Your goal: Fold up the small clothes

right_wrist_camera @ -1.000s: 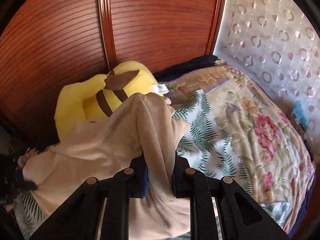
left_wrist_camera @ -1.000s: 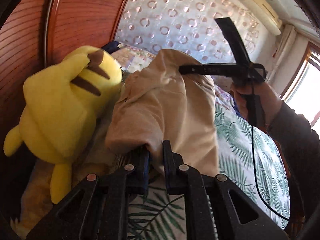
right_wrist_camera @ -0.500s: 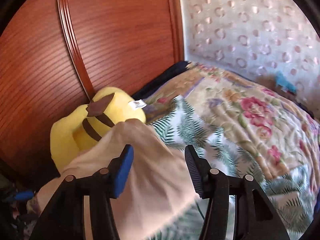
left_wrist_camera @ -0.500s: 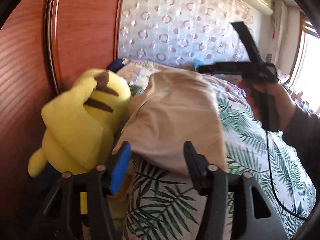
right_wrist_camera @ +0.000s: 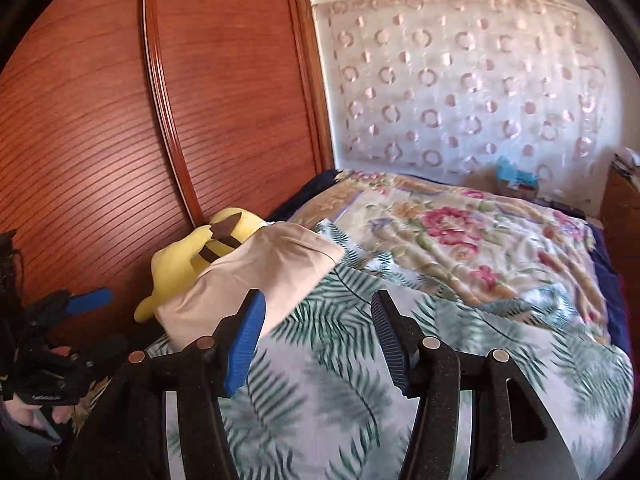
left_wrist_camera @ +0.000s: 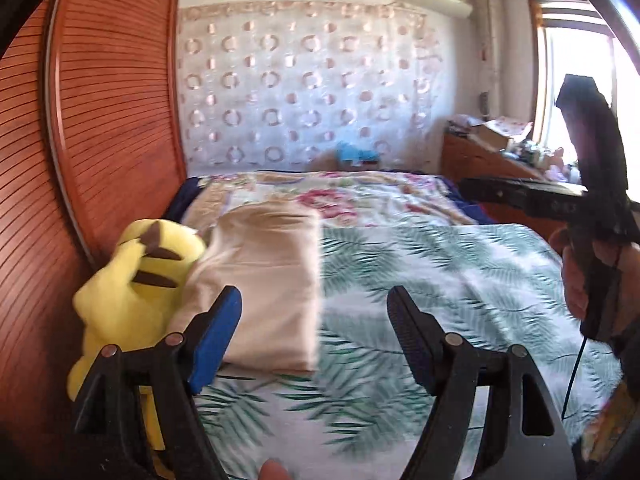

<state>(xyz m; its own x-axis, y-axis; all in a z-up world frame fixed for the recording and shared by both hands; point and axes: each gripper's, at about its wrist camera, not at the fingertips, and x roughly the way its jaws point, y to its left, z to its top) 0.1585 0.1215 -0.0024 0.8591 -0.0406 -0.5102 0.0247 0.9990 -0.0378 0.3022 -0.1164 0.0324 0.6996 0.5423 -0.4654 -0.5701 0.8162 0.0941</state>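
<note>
A folded beige garment (left_wrist_camera: 264,280) lies flat on the leaf-print bedsheet (left_wrist_camera: 440,280), its left edge against a yellow plush toy (left_wrist_camera: 136,280). My left gripper (left_wrist_camera: 314,320) hovers over the garment's near edge, its jaws opening with nothing between them. Seen from the right wrist, the beige garment (right_wrist_camera: 256,276) sits to the left of my right gripper (right_wrist_camera: 318,320), which is open and holds nothing. Each gripper shows in the other's view: the right gripper (left_wrist_camera: 472,188) at far right in a hand, the left gripper (right_wrist_camera: 100,322) at far left.
A ribbed wooden panel (left_wrist_camera: 100,120) rises behind the yellow plush toy (right_wrist_camera: 192,252). A floral blanket (right_wrist_camera: 460,232) covers the far part of the bed. A wooden dresser (left_wrist_camera: 480,156) with clutter stands by the window at the right. A patterned curtain (left_wrist_camera: 304,96) hangs behind.
Both grippers let go of the beige garment, opened and pulled back. The garment dropped from its raised drape to lie folded flat beside the plush toy.
</note>
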